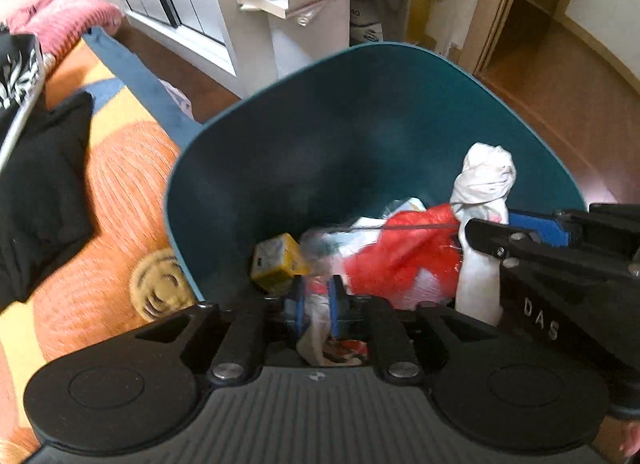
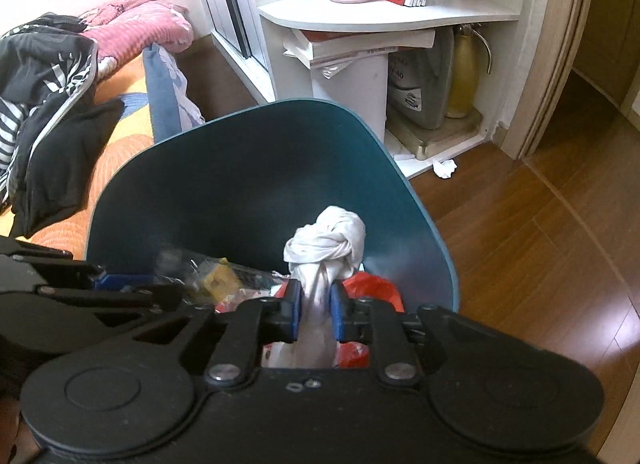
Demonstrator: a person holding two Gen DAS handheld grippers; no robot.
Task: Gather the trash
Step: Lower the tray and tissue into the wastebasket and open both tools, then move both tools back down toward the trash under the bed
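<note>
Two grippers are reaching into one teal bin (image 2: 256, 192) beside the bed (image 1: 120, 168). Left gripper (image 1: 318, 300) is sitting narrow, a white scrap (image 1: 316, 328) between its pads; can't tell if it's pressing. Right gripper (image 2: 316, 306) is straddling one knotted white bag (image 2: 328, 240), narrow, grip unclear. Inside the bin: one red bag (image 1: 400, 248), one yellow box (image 1: 276, 262). One crumpled tissue (image 2: 445, 168) is lying on the floor by the shelf (image 2: 384, 16).

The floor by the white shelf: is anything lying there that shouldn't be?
Yes. A crumpled white paper wad lies loose on the wooden floor at the foot of the white shelf unit, outside the teal bin that holds the other trash. It looks like missed litter.
</note>
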